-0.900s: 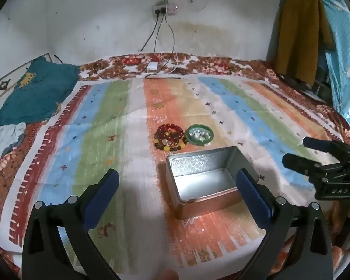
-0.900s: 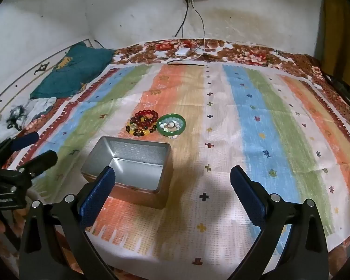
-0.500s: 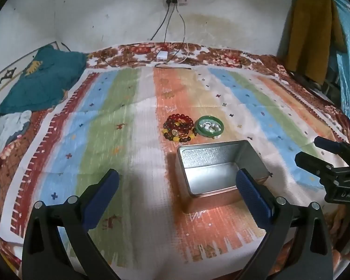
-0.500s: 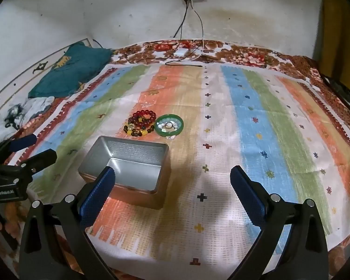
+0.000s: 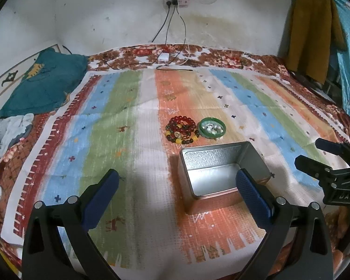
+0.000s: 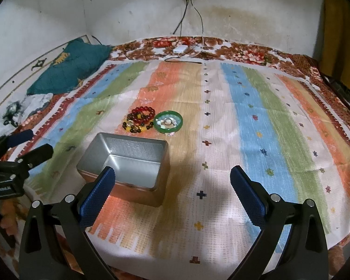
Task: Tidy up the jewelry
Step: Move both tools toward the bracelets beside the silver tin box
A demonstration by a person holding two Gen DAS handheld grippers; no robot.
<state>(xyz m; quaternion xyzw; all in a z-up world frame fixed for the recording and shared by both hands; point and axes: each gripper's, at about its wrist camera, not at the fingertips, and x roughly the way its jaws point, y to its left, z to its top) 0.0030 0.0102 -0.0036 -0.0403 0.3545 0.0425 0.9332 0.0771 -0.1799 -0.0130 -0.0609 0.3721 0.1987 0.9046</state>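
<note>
lying beyond both wide-apart, empty tongs, beaded bracelets sit past the tin.

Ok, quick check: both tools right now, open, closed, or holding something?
Left tool: open, holding nothing, above the striped cloth.
Right tool: open, holding nothing.

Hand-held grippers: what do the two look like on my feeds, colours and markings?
Both match: the left hand-held gripper and right hand-held gripper have matte black frames with silver bolt heads and two long fingers faced with ribbed blue pads. Small white lettering marks each black body, seen from the other's camera; it is too small to read surely. No cables show.
</note>
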